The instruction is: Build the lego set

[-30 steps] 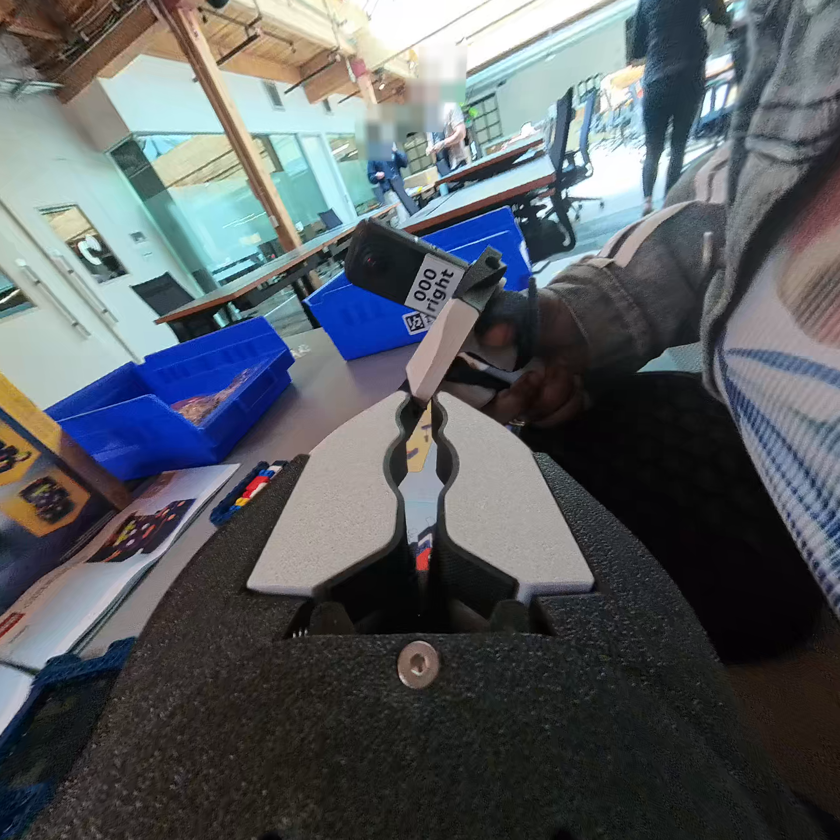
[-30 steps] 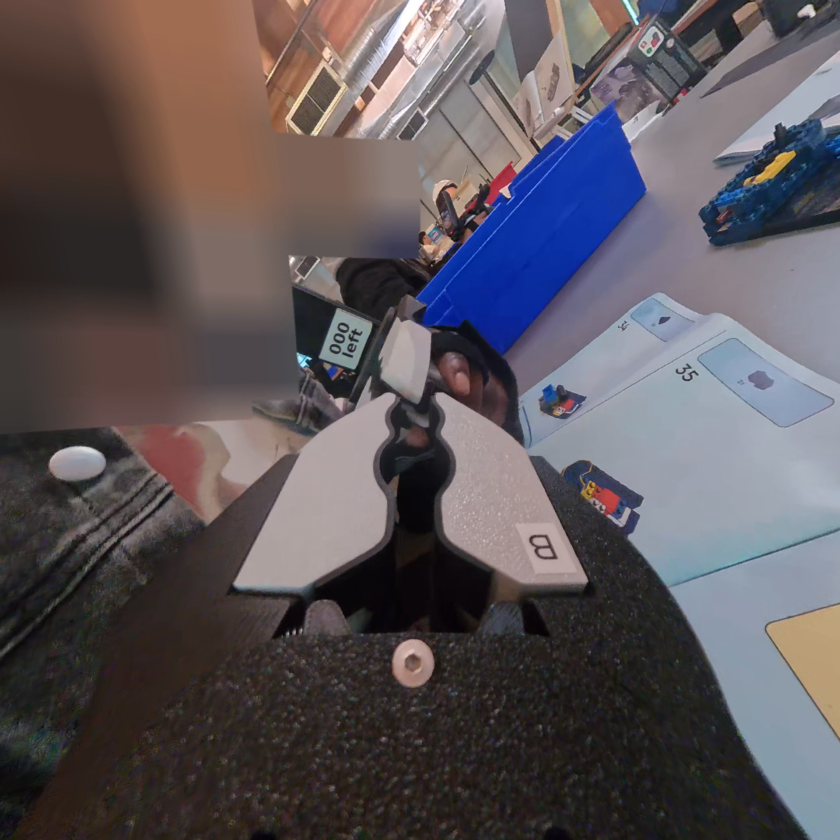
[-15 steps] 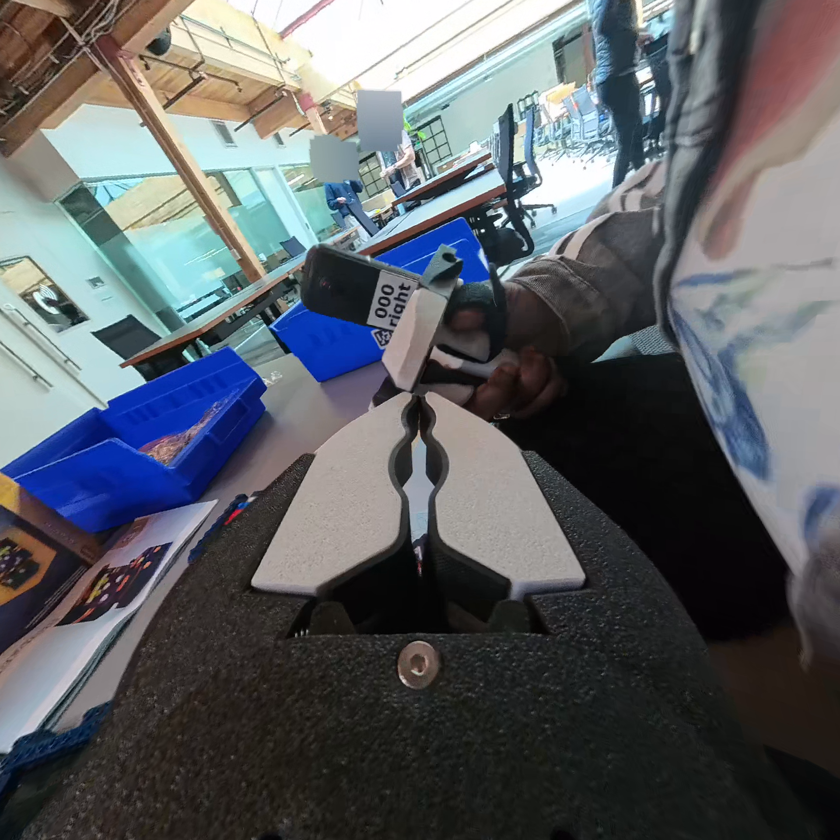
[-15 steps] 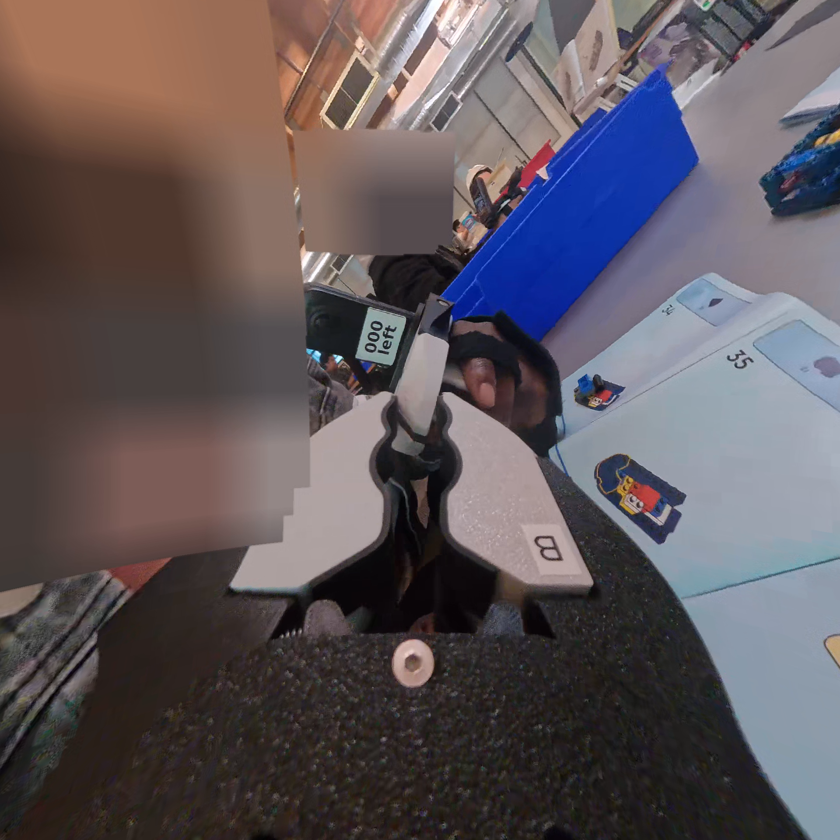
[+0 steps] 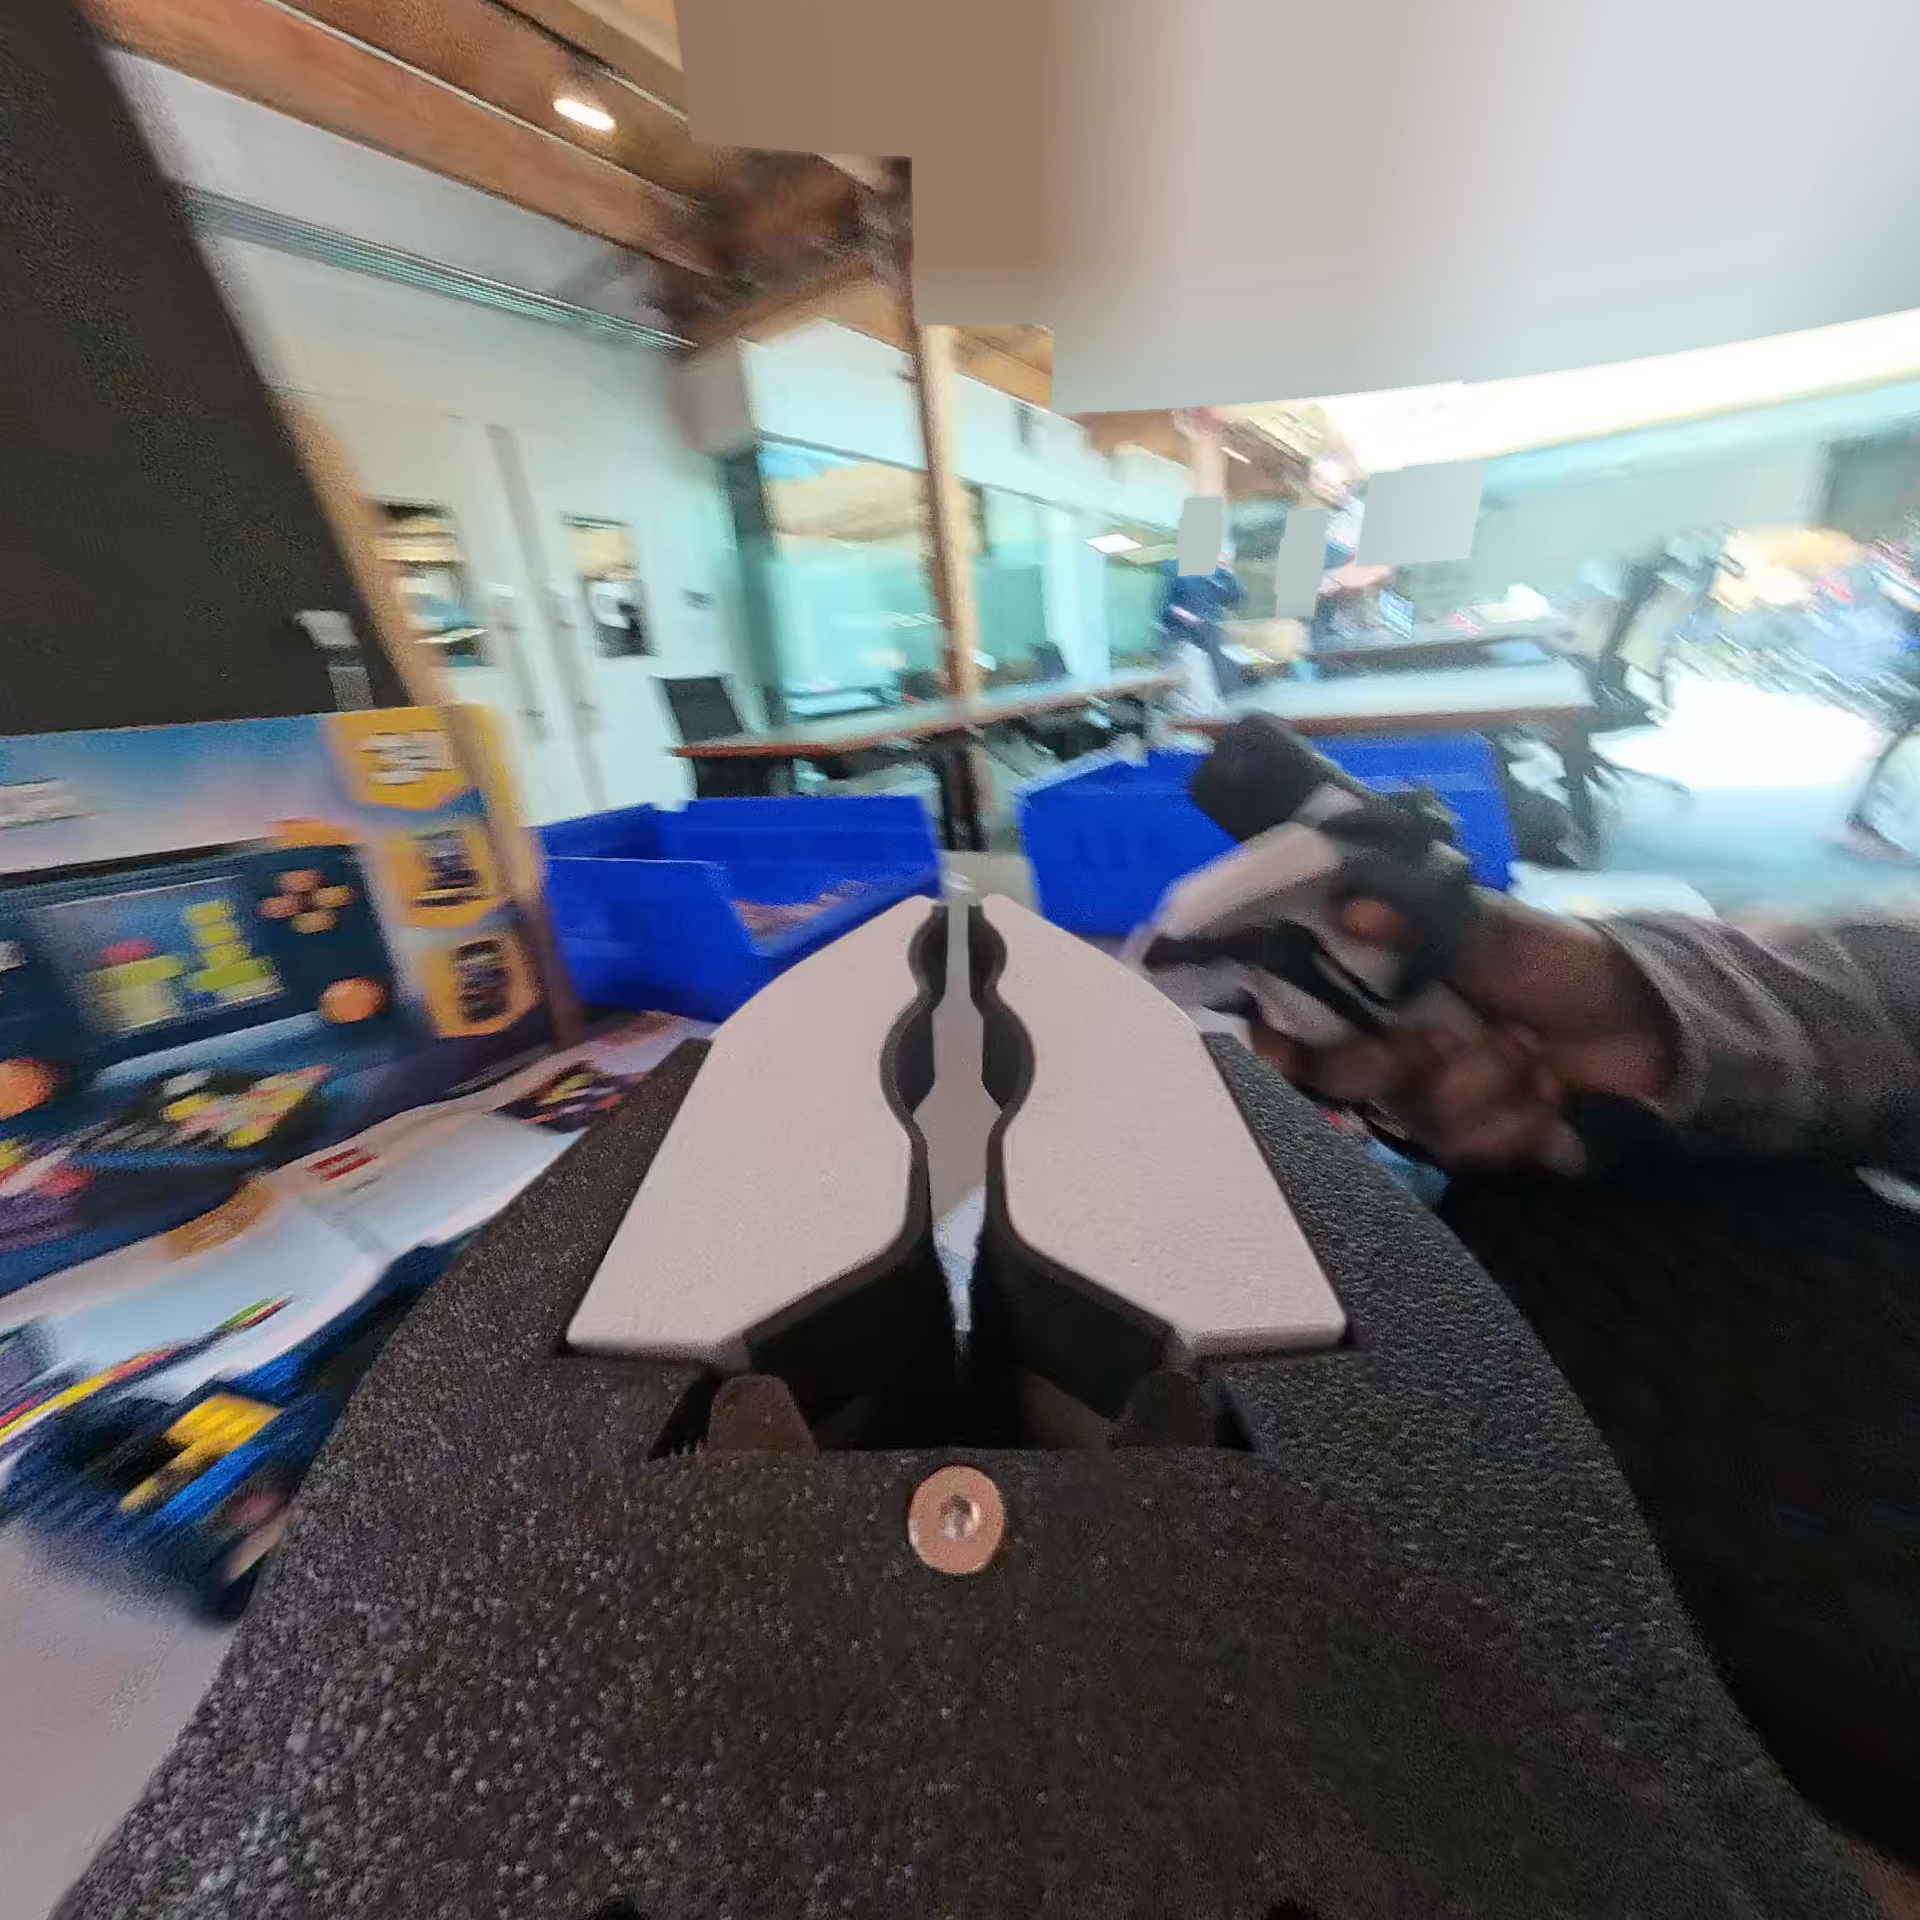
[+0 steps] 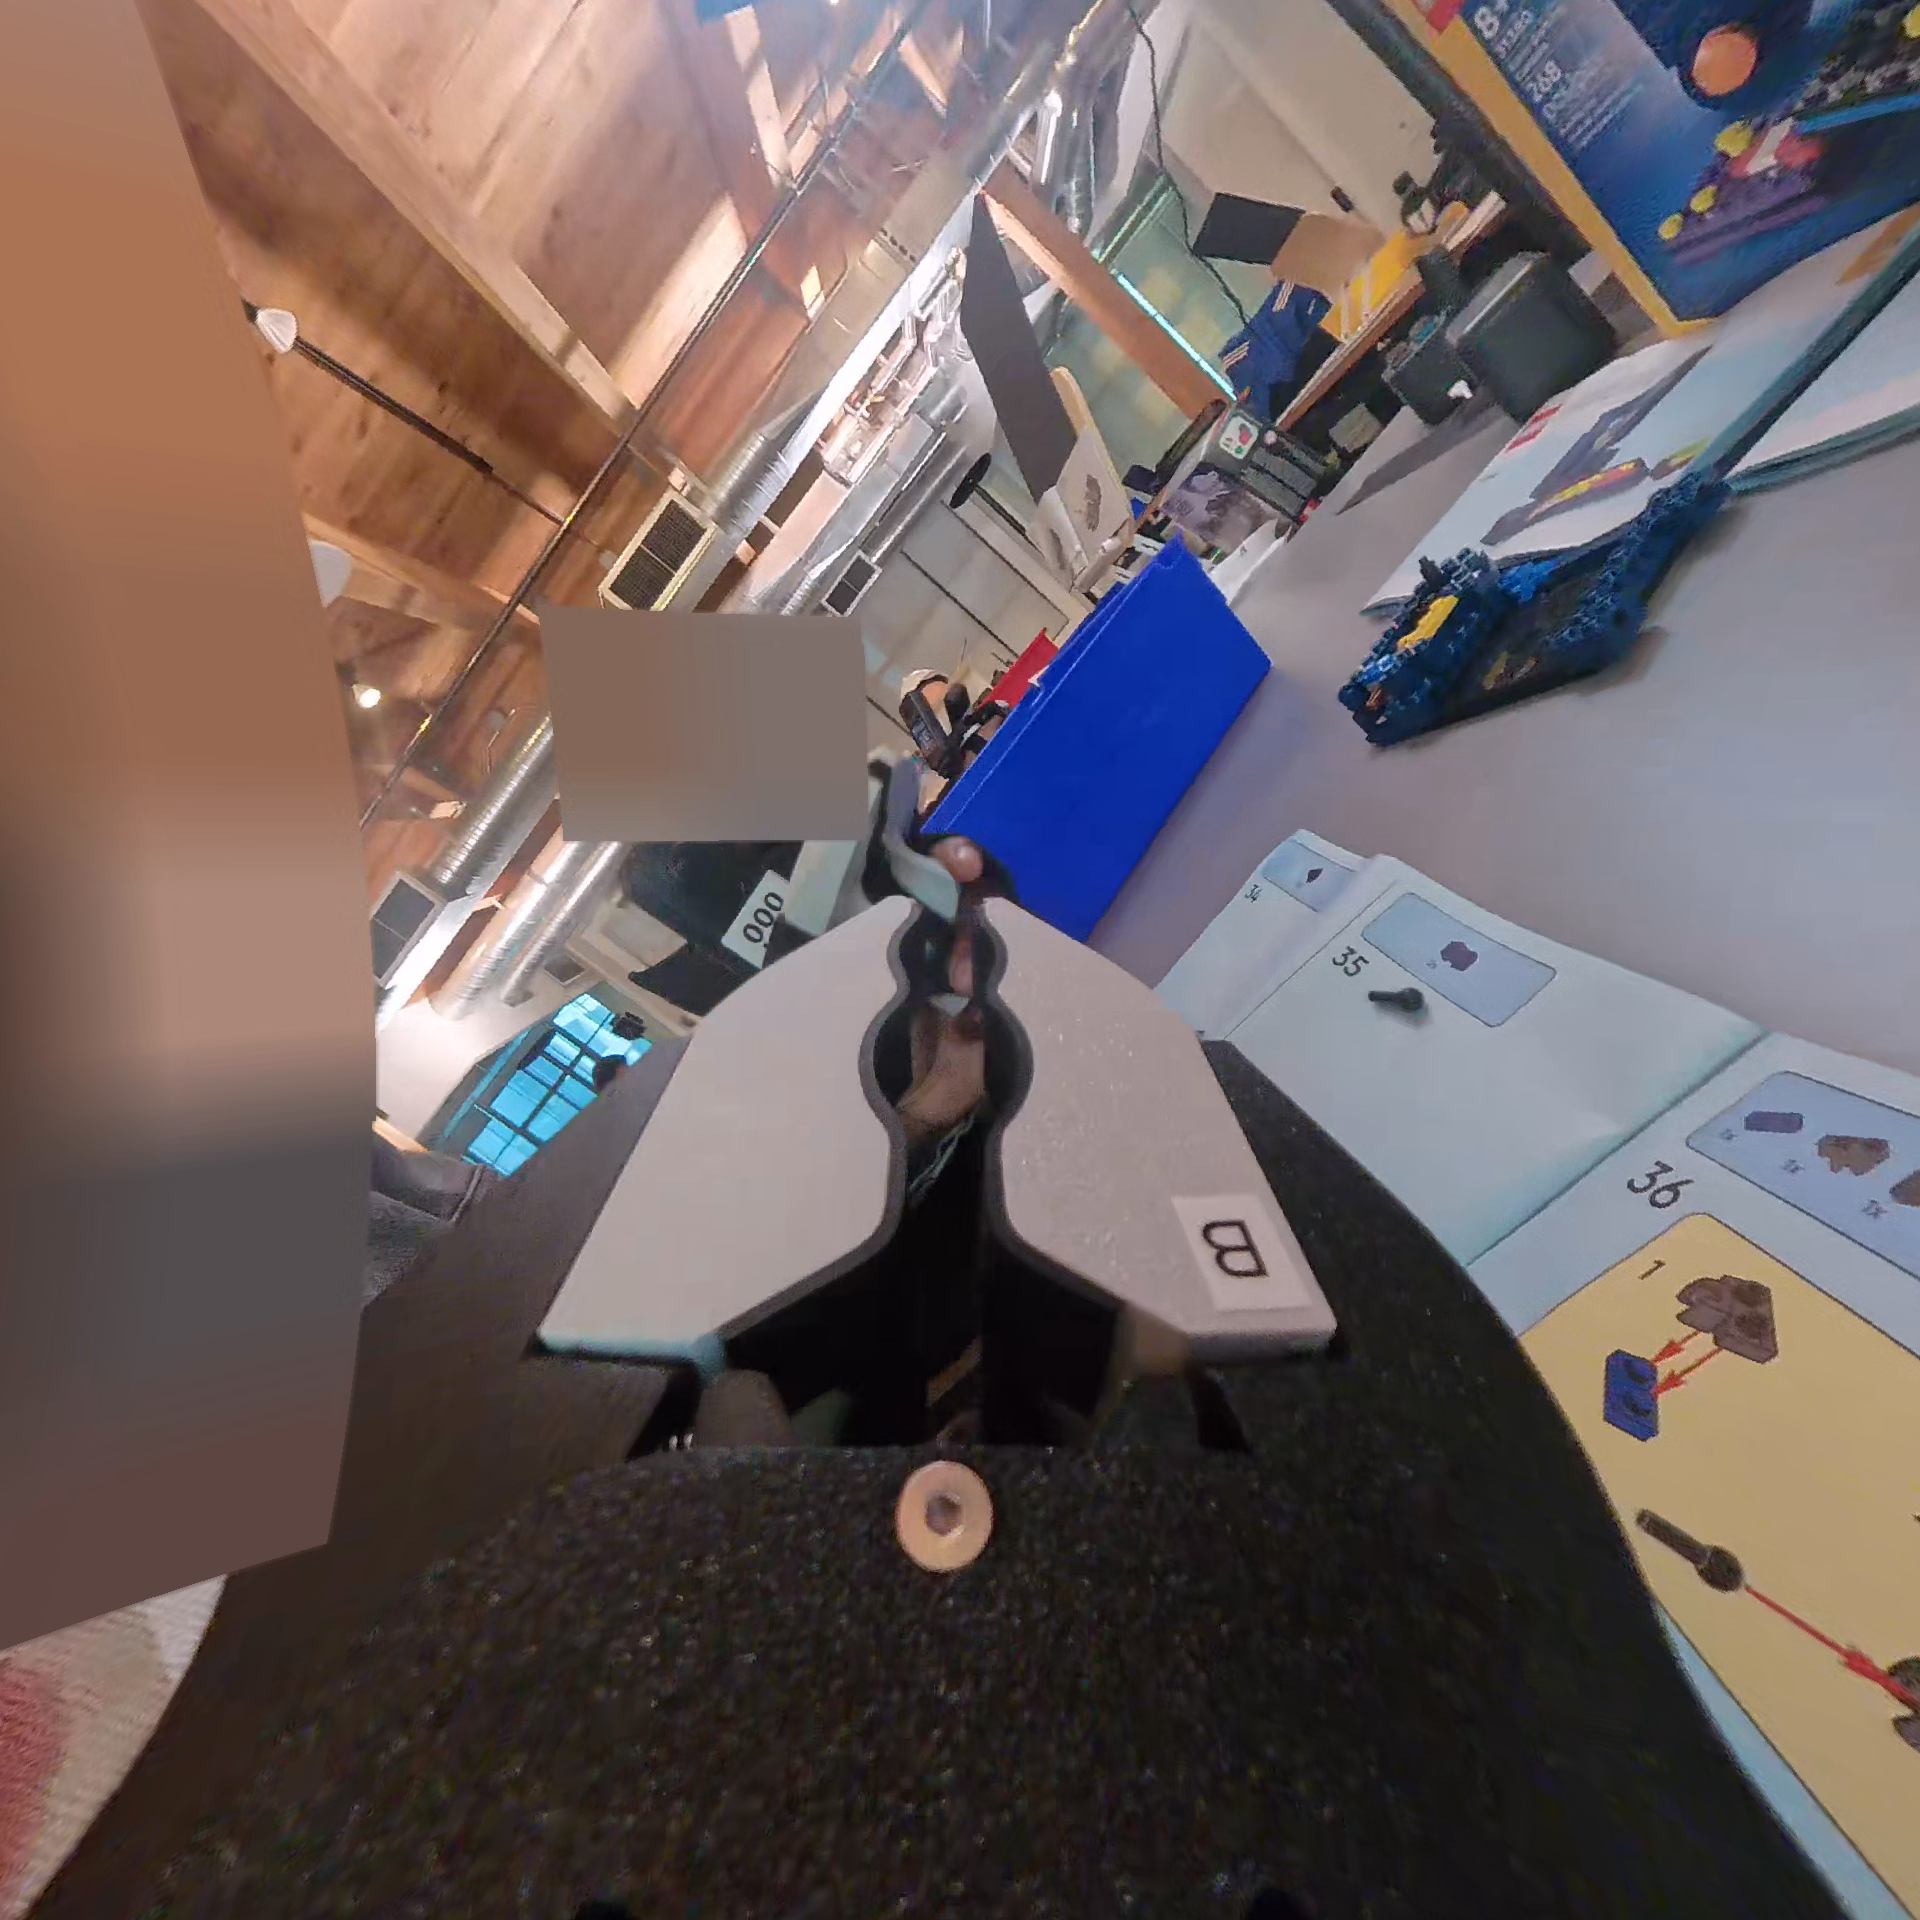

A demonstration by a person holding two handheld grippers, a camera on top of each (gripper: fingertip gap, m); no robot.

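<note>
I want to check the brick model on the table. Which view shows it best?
The right wrist view: the dark blue brick model lies sharp on the grey table, past the open booklet. The left wrist view is motion-blurred; it shows only a smeared blue and yellow patch at its lower left, which may be the model.

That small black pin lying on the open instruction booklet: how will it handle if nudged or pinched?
The black pin looks round-bodied with a wider head, so a nudge would likely roll it in an arc. It lies on the smooth page of the booklet, so it may also slide. It is tiny and probably light and rigid; closing pads could squirt it sideways.
</note>
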